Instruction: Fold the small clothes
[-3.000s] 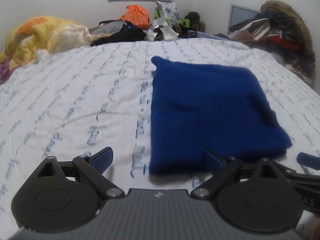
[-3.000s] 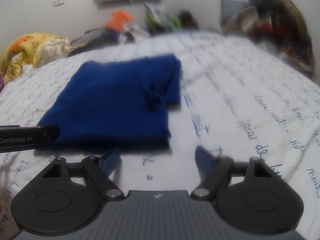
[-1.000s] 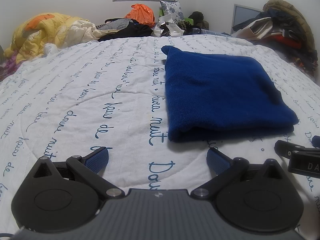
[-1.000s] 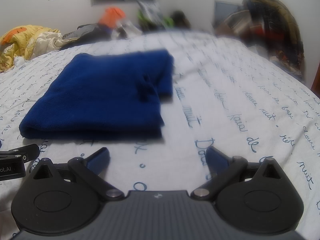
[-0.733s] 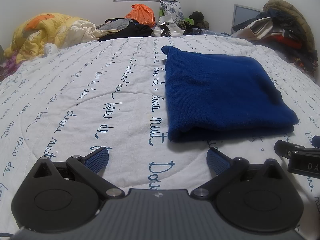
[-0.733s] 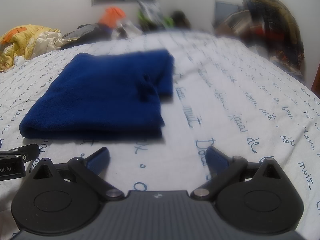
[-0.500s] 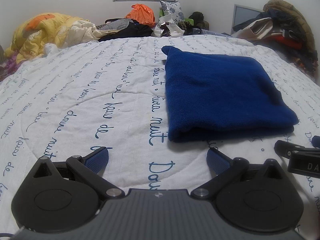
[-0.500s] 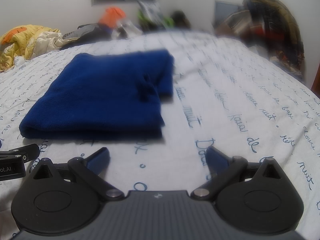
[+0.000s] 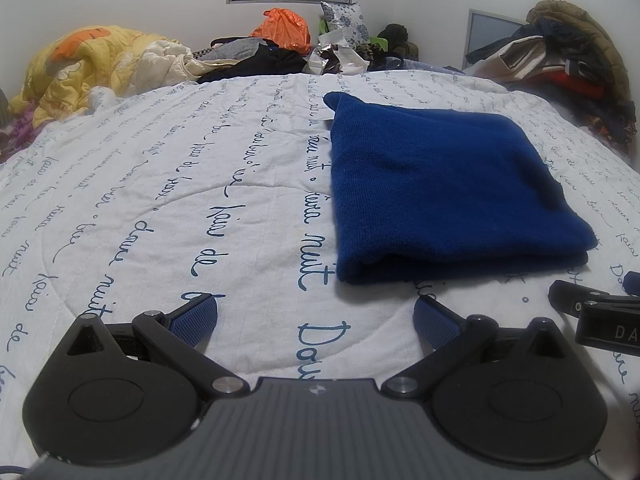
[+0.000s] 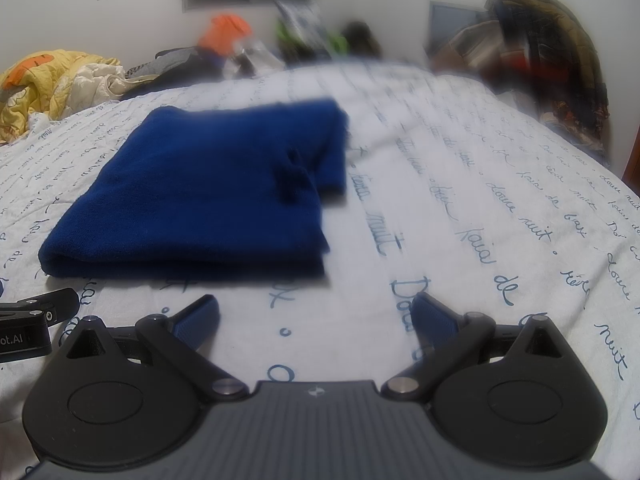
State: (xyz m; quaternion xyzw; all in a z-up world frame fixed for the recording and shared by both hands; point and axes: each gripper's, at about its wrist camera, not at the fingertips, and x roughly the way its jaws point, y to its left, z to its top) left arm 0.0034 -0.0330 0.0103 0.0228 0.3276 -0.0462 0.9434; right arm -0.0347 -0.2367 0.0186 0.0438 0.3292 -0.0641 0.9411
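A dark blue knit garment point(image 9: 444, 188) lies folded into a flat rectangle on the white bedspread point(image 9: 160, 200) printed with blue handwriting. It also shows in the right wrist view point(image 10: 216, 192), ahead and to the left. My left gripper point(image 9: 316, 312) is open and empty, low over the bed just short of the garment's near edge. My right gripper point(image 10: 316, 316) is open and empty, in front of the garment's near right corner. Each gripper's body shows at the edge of the other's view.
A yellow quilt point(image 9: 92, 68) is heaped at the far left. Dark clothes, an orange bag point(image 9: 284, 30) and clutter line the far end of the bed. A pile of coats point(image 9: 568, 64) stands at the far right.
Over three seconds both grippers drew back from the folded garment. In the last second nothing has visibly moved.
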